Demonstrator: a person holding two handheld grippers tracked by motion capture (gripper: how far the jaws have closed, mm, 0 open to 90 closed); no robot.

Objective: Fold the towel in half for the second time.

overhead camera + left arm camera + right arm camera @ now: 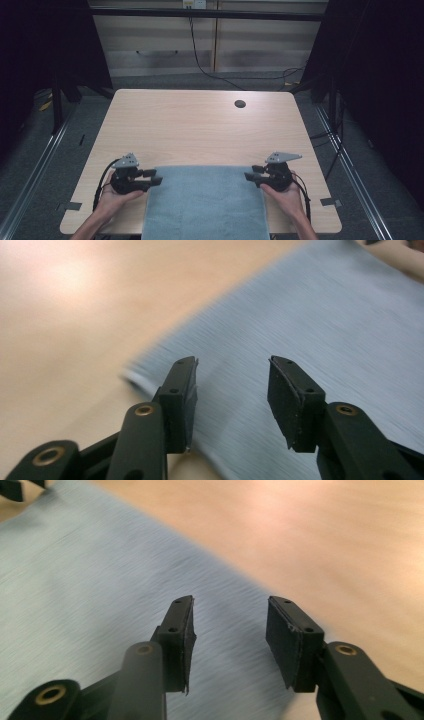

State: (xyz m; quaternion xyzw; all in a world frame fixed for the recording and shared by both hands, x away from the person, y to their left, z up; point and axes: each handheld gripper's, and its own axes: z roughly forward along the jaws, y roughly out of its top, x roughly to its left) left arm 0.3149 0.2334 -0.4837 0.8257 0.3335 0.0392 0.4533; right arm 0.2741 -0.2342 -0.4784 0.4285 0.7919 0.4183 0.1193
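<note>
High view: flat grey-blue rectangular cloth towel (206, 202) lies on the near middle of the light wooden worktop (200, 125), near edge hanging over the front. Left claw (154, 177) at towel's left far corner, right claw (249, 177) at its right far corner. Left gripper view: left claw (231, 390) jaws apart, nothing between them, towel (325, 340) corner below. Right gripper view: right claw (229, 630) jaws apart, empty, above towel (90, 590) edge.

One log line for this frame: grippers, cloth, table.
left gripper: open, at towel's left edge | right gripper: open, at right edge | blue-grey towel: flat, unheld, overhangs near edge | table: wood
</note>
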